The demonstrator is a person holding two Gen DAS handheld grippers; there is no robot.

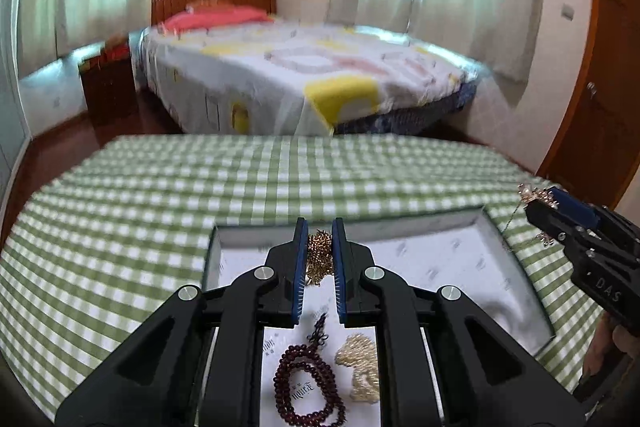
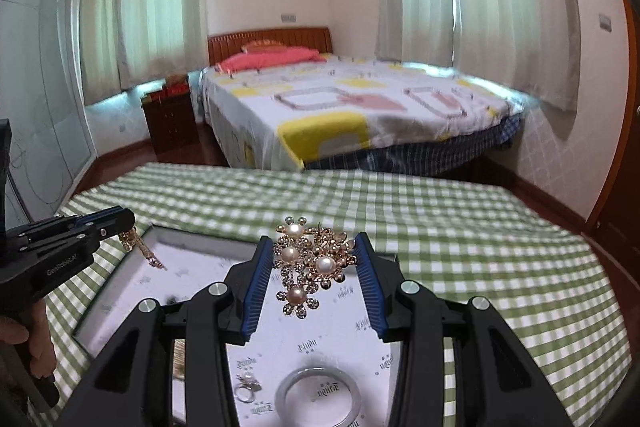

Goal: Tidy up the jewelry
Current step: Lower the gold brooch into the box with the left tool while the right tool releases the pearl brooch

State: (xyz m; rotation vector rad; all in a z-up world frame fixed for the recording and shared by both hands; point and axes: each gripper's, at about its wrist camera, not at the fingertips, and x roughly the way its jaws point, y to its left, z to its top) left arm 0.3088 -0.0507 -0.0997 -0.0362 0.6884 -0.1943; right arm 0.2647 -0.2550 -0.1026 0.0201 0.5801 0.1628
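My left gripper (image 1: 320, 231) is shut on a bunched gold chain (image 1: 319, 253), which hangs above a shallow grey box (image 1: 516, 255) lined with white paper. Under it in the box lie a dark red bead bracelet (image 1: 308, 383) and a cream beaded piece (image 1: 360, 367). My right gripper (image 2: 314, 243) is shut on a gold flower brooch with pearls (image 2: 310, 267), held over the white lining. A silver bangle (image 2: 320, 395) and a small ring (image 2: 245, 389) lie below it. Each view shows the other gripper: the right gripper (image 1: 534, 203) and the left gripper (image 2: 128, 221) with its gold chain (image 2: 138, 245).
The box sits on a table covered with a green checked cloth (image 1: 160, 195). Beyond the far table edge stands a bed (image 2: 360, 107) with a red nightstand (image 2: 172, 119) beside it. A hand (image 2: 24, 339) grips the left tool's handle.
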